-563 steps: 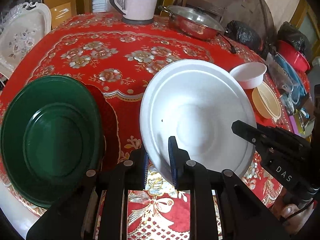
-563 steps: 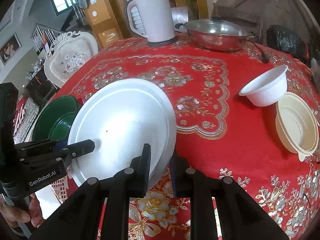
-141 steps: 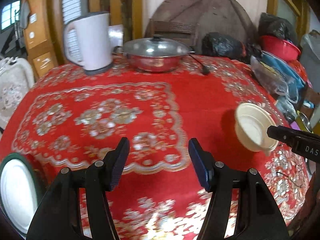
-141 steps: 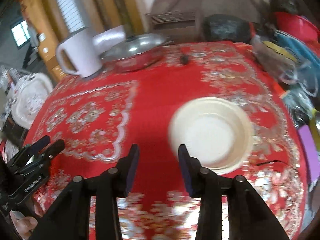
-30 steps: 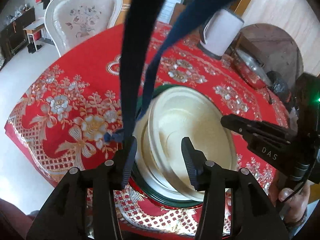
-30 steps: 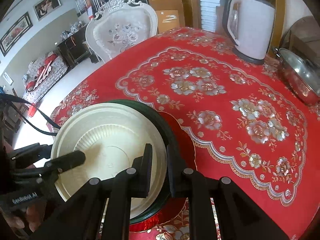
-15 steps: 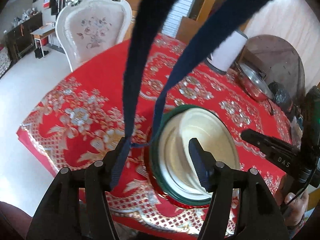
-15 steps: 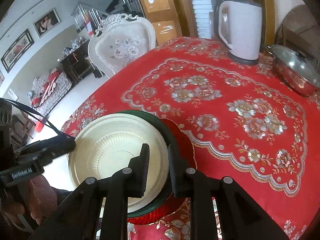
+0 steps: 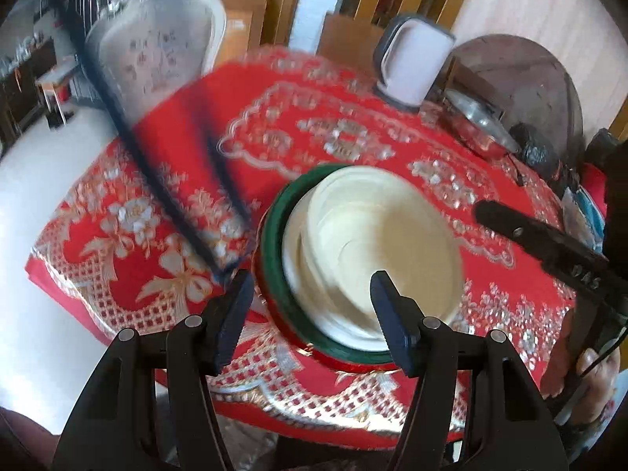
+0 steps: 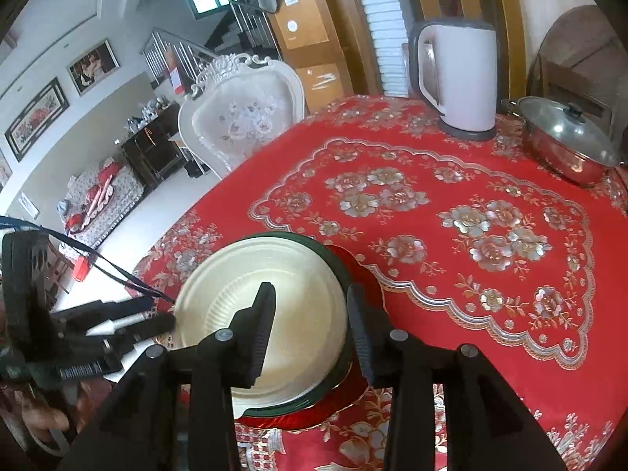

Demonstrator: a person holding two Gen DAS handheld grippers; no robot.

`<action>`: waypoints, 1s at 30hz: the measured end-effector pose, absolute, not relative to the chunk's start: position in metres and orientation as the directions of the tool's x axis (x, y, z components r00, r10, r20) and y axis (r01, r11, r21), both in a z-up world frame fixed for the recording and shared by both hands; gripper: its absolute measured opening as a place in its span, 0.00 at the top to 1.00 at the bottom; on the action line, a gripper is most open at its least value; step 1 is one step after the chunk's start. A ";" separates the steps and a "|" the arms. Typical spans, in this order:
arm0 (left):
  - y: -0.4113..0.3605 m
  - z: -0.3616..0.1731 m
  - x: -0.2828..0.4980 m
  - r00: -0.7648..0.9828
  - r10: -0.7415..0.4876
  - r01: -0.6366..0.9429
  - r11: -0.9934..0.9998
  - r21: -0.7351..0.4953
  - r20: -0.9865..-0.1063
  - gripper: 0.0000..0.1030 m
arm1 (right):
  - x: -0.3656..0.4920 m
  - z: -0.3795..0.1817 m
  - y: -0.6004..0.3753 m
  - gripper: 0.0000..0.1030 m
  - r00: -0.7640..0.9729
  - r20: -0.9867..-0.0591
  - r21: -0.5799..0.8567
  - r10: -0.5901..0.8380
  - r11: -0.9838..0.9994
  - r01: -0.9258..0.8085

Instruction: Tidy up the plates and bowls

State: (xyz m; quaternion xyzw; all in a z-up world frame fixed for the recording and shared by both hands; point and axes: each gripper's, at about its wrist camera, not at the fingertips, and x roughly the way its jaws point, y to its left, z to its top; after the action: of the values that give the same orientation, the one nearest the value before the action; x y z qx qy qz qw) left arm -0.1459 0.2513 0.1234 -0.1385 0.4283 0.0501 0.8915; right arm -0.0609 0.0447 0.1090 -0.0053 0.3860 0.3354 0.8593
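Cream bowl [image 10: 274, 306] lies below the right hand-held gripper [image 10: 310, 314], whose empty jaws are opening.

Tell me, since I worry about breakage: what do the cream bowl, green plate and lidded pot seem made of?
Cream bowl: probably thin plastic, matte, with moulded ribs. Green plate: likely plastic or melamine, with a smooth, slightly glossy rim. Lidded pot: polished steel, mirror-like; its lid looks like glass or metal.

Legible text: "DAS", pale letters on the black body of the right tool [image 9: 486, 212]. Other markings too blurred to read.
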 end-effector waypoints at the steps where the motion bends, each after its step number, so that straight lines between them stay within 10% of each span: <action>1: 0.246 0.129 -0.148 0.644 0.000 -0.210 0.962 -0.176 -0.765 0.39 | -0.062 0.109 0.045 0.63 0.481 -0.665 0.246 0.571 0.776 -0.581; 30: 0.210 0.142 -0.155 0.765 0.265 -0.370 0.927 -0.063 -0.587 0.39 | -0.071 0.103 0.023 0.63 0.494 -0.665 0.254 0.560 0.792 -0.555</action>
State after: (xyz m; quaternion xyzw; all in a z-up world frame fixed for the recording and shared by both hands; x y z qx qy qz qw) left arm -0.1545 0.2096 0.1425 -0.0879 0.2979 0.1698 0.9353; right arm -0.0708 0.0228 0.1026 0.0031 0.3860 0.3226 0.8643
